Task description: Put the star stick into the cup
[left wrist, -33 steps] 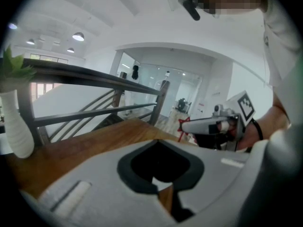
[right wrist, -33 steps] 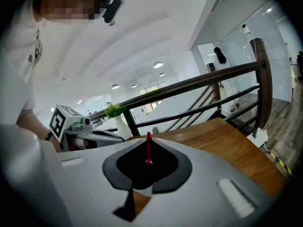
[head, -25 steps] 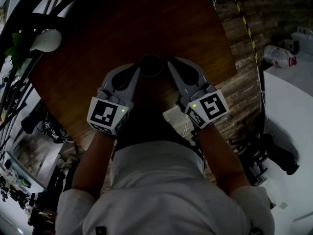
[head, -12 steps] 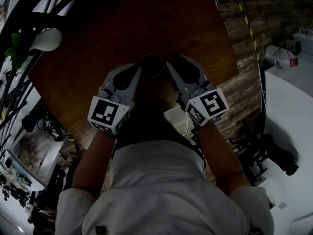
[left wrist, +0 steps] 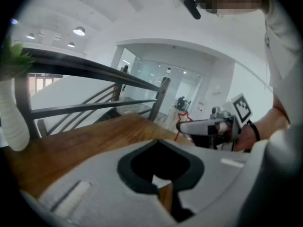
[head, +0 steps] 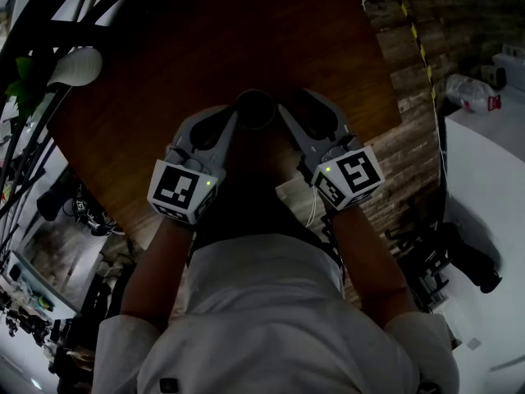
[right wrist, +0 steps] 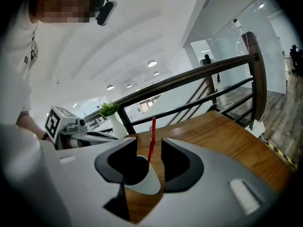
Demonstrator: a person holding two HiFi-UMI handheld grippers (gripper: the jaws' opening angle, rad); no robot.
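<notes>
The right gripper (right wrist: 149,148) has its jaws spread wide, and they have just been opening. The red stick (right wrist: 151,136) stands between them, but the pads do not touch it. Its low end sits inside the white cup (right wrist: 144,182), which stands on the brown table (right wrist: 222,131). The left gripper (left wrist: 156,141) has its jaws pressed together with nothing in them.

The left gripper view shows the red star on top of the stick (left wrist: 183,117). The right gripper view shows only the thin stem. The head view is dark. There the cup (head: 254,109) is a round dark shape between the left gripper (head: 232,120) and the right gripper (head: 299,109), and the stick cannot be made out.

A second ago the right jaws sat closer together in the head view. The cup has not moved. A white vase (right wrist: 117,126) stands far back on the table
</notes>
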